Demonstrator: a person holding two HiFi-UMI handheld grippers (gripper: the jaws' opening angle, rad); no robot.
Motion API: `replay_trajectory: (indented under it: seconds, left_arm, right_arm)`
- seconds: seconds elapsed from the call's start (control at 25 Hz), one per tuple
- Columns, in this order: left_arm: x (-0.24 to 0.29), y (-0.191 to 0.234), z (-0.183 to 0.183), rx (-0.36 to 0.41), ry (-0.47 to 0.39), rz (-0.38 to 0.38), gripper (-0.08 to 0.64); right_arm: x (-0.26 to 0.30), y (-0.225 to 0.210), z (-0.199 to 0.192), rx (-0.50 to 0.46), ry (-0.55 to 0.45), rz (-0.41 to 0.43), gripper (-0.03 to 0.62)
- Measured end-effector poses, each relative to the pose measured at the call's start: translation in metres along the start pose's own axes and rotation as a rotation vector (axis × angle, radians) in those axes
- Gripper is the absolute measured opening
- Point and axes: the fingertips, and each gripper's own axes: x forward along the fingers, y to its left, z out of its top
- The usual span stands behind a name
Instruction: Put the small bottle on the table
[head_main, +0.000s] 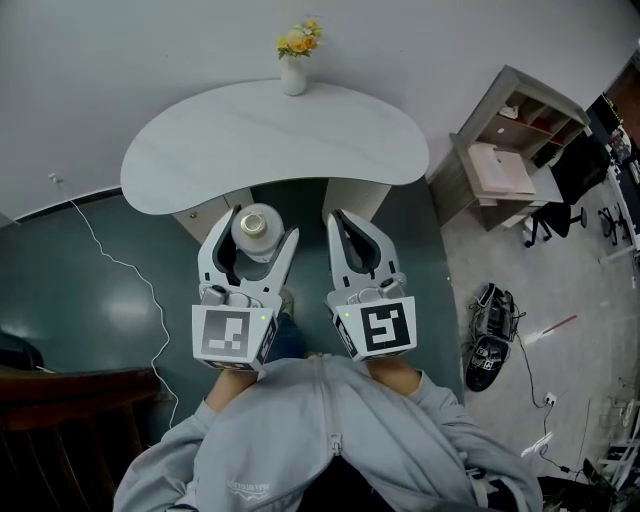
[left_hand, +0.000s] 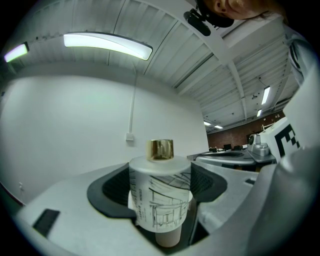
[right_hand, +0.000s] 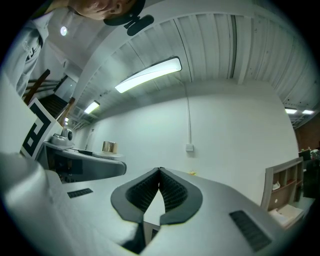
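Observation:
A small frosted white bottle (head_main: 256, 231) with a gold cap and a line-drawing label sits upright between the jaws of my left gripper (head_main: 261, 229), which is shut on it. In the left gripper view the bottle (left_hand: 161, 197) fills the centre, its gold cap (left_hand: 160, 149) on top. My right gripper (head_main: 342, 222) hangs beside it, shut with nothing in it; its dark pads (right_hand: 170, 192) meet at the tips. Both are held in the air in front of the white kidney-shaped table (head_main: 230, 145), below its near edge in the head view.
A white vase with yellow flowers (head_main: 293, 62) stands at the table's far edge by the wall. A wooden shelf unit (head_main: 505, 150) and an office chair (head_main: 560, 200) are at the right. A white cable (head_main: 115, 262) runs across the dark floor at the left.

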Motion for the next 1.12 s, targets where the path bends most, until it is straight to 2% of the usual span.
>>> replay_trajectory:
  seconds: [0.36, 0.8, 1.12]
  left_arm:
    - [0.063, 0.031, -0.007, -0.009, 0.001, -0.021, 0.333]
    - [0.143, 0.094, -0.004, -0.010, 0.002, -0.066, 0.333]
    - [0.193, 0.136, -0.015, -0.002, 0.030, -0.113, 0.333]
  right_arm:
    - [0.057, -0.033, -0.014, -0.008, 0.009, -0.032, 0.026]
    - [0.153, -0.056, -0.021, -0.033, 0.017, -0.071, 0.026]
    - [0.213, -0.068, -0.037, -0.032, 0.027, -0.121, 0.026]
